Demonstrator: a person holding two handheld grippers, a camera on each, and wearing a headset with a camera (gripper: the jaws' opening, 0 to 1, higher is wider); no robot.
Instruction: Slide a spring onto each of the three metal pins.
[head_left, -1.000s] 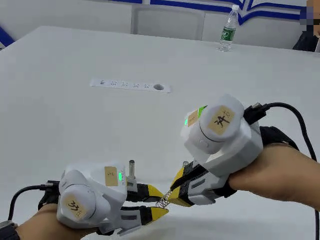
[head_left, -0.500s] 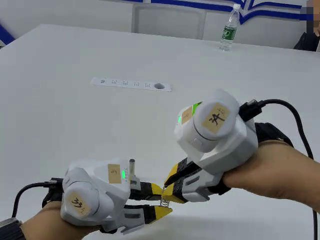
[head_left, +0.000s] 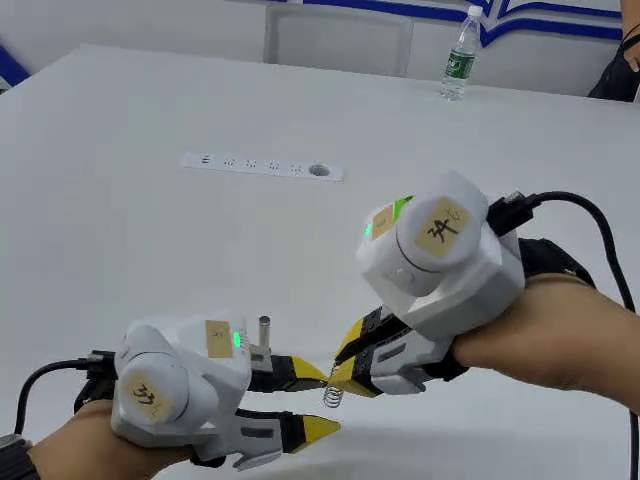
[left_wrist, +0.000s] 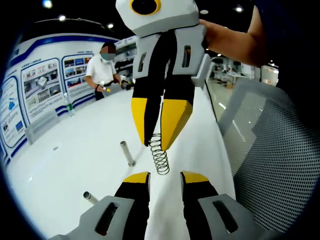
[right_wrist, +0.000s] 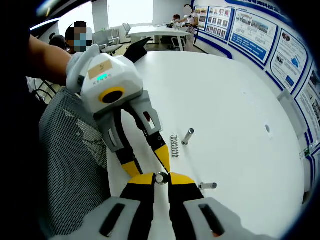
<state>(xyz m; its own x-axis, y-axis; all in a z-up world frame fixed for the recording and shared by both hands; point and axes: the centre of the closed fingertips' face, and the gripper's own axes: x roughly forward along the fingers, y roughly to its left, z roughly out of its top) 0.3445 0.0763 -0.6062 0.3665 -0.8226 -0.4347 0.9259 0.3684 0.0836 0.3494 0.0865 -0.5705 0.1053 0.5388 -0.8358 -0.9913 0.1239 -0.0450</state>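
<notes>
- Right claw (right_wrist: 161, 181) is pinched on the top coil of a spring (left_wrist: 160, 156). The rest of the spring hangs free, just above the tabletop (head_left: 150, 230) near its near edge.
- Left claw (left_wrist: 165, 179) is spread, with nothing in it. The spring's lower end dangles just ahead of its gap.
- An upright pin (left_wrist: 126, 152) stands close by, just beyond my left claw. A flat pin (right_wrist: 207, 185) and a loose spring (right_wrist: 174, 145) lie nearby.
- Step, as I judge it: thread the hanging spring over the upright pin.
- To do it well: keep the spring plumb, centre its bottom coil over the pin's top, and lower slowly. The left claw could steady the lower coils, lightly, without crushing them.
- Pose: my right hand comes in high, claw angled down and leftward. My left hand sits low, claw about level, pointing at the right one.
</notes>
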